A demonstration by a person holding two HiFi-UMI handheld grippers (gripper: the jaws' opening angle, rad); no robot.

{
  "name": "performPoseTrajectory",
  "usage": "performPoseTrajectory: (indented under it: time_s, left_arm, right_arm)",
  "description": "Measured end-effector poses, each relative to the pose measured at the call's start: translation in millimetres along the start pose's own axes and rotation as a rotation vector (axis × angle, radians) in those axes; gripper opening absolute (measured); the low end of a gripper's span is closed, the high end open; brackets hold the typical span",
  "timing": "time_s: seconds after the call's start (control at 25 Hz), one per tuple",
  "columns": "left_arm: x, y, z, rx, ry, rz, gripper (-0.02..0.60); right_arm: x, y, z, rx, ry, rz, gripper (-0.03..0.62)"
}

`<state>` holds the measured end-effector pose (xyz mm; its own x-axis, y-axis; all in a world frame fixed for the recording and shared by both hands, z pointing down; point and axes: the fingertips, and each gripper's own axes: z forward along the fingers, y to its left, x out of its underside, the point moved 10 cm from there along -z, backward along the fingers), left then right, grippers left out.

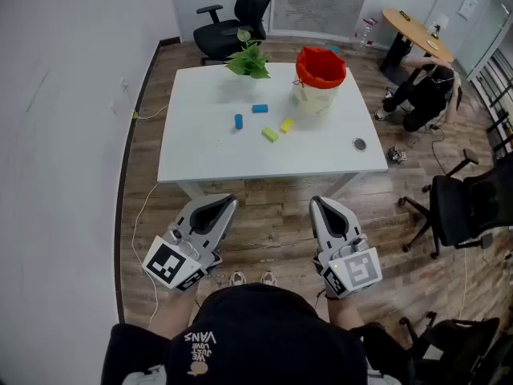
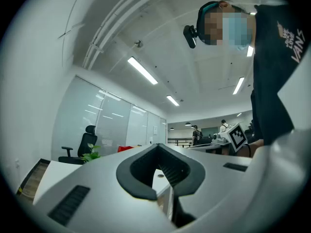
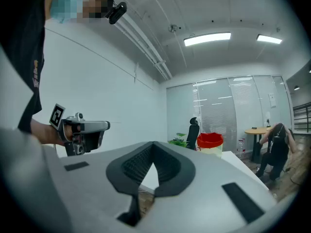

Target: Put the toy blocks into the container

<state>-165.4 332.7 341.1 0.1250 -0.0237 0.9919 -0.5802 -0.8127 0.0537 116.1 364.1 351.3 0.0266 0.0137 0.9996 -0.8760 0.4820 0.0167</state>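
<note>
Though distant, toy blocks [image 1: 269, 135] small, shapes indistinct.

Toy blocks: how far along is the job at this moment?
Done: nothing visible; four toy blocks lie on the table, outside the container. In hand: nothing; the left gripper and right gripper are shut, empty, short of the table. Left: all four blocks.
</note>
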Motion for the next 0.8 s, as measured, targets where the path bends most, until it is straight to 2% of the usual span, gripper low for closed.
performPoseTrajectory:
  time_s: [0.8]
  left_arm:
    - [11, -14, 27, -0.039, 0.012, 0.008, 0.011]
  right_arm:
    - [11, -35, -2, -0.049, -0.021, 0.036, 0.018]
